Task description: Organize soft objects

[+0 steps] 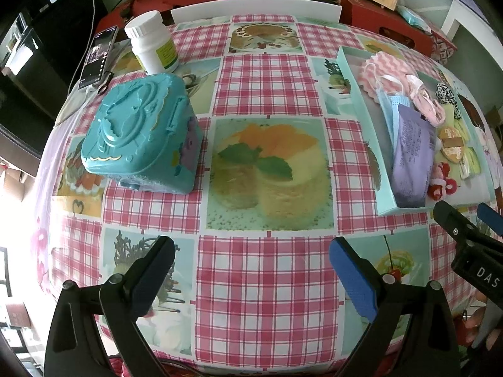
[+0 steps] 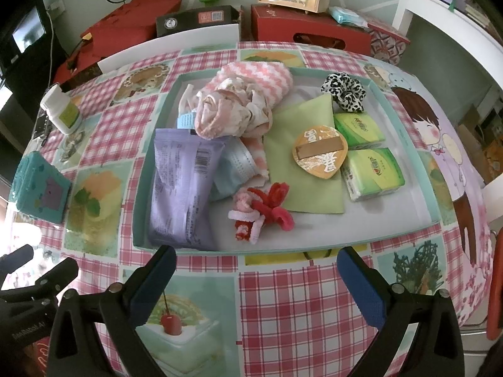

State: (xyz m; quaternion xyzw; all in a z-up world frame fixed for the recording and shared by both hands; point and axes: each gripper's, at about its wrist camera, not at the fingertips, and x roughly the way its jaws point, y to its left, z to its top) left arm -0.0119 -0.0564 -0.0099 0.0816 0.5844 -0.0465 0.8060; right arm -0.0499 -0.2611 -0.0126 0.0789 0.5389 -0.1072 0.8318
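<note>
We hold both grippers low over the near edge of the tabletop (image 1: 267, 282), which is covered in a pink-checked cloth with cake pictures. The left gripper (image 1: 251, 270) has its fingers spread wide and holds nothing; only bare cloth lies between them. The right gripper (image 2: 256, 270) also has its fingers spread wide and empty, just short of the near wall of the shallow teal tray (image 2: 251, 248).

The soft things all lie inside that tray, ahead of the right fingers. At its near left corner sits a purple packet (image 2: 182, 188), closest to our right gripper's left finger. A blue face mask (image 2: 234, 166) lies partly under it, and behind that is a crumpled pink cloth bundle (image 2: 232, 110) on a pink zigzag towel (image 2: 267, 69). A red and pink fuzzy tangle (image 2: 264, 210) lies near the tray's middle front. A green cloth (image 2: 305, 157) carries a round orange packet (image 2: 320, 154), with two green tissue packs (image 2: 371, 166) beside it and a leopard-print scrunchie (image 2: 344, 89) at the far right.

From the left wrist view the tray sits well off to the right, while a teal plastic case (image 1: 141, 138) and a white bottle (image 1: 154, 44) stand to the left.
</note>
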